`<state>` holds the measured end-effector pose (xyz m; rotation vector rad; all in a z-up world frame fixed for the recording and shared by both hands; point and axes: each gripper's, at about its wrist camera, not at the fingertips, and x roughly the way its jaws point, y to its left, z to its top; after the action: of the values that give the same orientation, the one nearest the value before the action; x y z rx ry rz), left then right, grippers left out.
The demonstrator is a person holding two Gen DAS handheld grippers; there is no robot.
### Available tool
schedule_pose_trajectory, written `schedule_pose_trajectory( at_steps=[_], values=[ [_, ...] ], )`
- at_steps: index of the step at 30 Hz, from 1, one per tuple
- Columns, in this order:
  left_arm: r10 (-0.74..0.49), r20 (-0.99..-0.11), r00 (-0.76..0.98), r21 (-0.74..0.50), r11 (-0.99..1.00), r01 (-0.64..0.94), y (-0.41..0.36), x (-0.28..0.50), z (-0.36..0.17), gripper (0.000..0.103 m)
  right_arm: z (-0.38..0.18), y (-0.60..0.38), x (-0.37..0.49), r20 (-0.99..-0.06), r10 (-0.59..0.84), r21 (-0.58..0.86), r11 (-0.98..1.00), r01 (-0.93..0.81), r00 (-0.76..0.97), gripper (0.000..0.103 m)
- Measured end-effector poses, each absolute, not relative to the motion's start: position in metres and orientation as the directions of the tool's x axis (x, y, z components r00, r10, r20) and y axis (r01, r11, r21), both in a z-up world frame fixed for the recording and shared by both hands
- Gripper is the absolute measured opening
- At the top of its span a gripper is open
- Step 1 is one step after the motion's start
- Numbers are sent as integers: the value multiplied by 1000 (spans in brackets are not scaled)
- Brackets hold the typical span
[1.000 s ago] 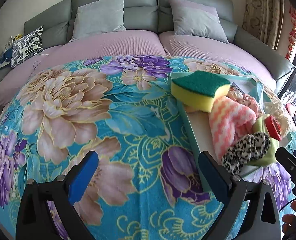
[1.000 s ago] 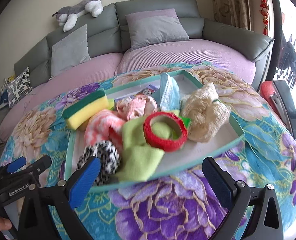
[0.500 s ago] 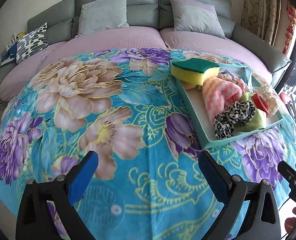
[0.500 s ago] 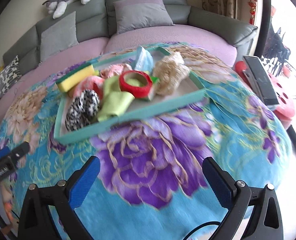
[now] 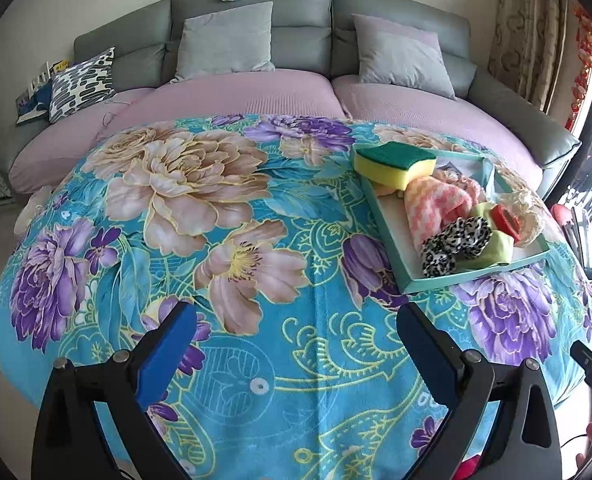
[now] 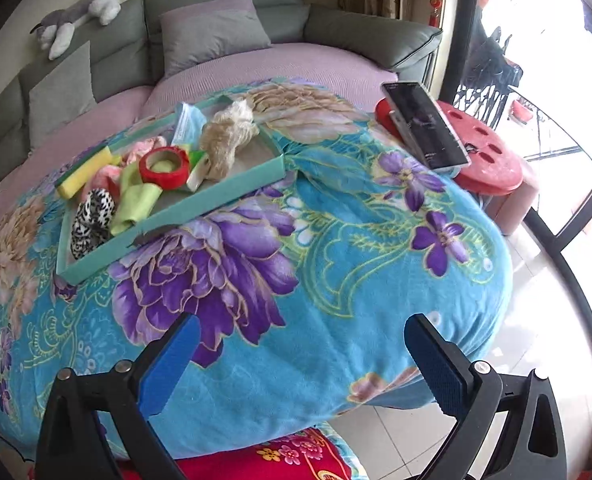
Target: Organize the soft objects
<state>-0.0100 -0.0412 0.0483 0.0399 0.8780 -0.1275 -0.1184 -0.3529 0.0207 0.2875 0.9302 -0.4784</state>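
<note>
Both jaws wide open and empty, left gripper (image 5: 292, 354) and right gripper (image 6: 302, 364) off the blanket's near edge; looks done, teal cardboard tray (image 6: 200, 204) full, next only a check.

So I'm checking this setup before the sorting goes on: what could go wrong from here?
1. The sponge overhangs the corner of the teal tray, so a nudge might tip it onto the blanket.
2. The red tape roll sits on the green cloth; pulling the cloth would likely drag it along.
3. The tray rests on soft blanket, so pressing down may tilt it.
</note>
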Motion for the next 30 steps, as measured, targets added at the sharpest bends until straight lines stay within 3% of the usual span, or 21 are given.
schedule_pose_trajectory(
  at_steps=[10,18,30],
  values=[
    [-93,-815,571,-16,990,140,-50,4,1,100,1,-289,-79,-765,-159,36,957,288,624,103],
    [-121,-814,568,-50,989,139,-49,10,-4,100,-5,-254,-57,-740,-102,0,989,151,665,103],
    [-42,-787,615,27,994,103,-47,15,-2,100,-8,-231,-25,-717,-59,17,995,102,695,103]
  ],
)
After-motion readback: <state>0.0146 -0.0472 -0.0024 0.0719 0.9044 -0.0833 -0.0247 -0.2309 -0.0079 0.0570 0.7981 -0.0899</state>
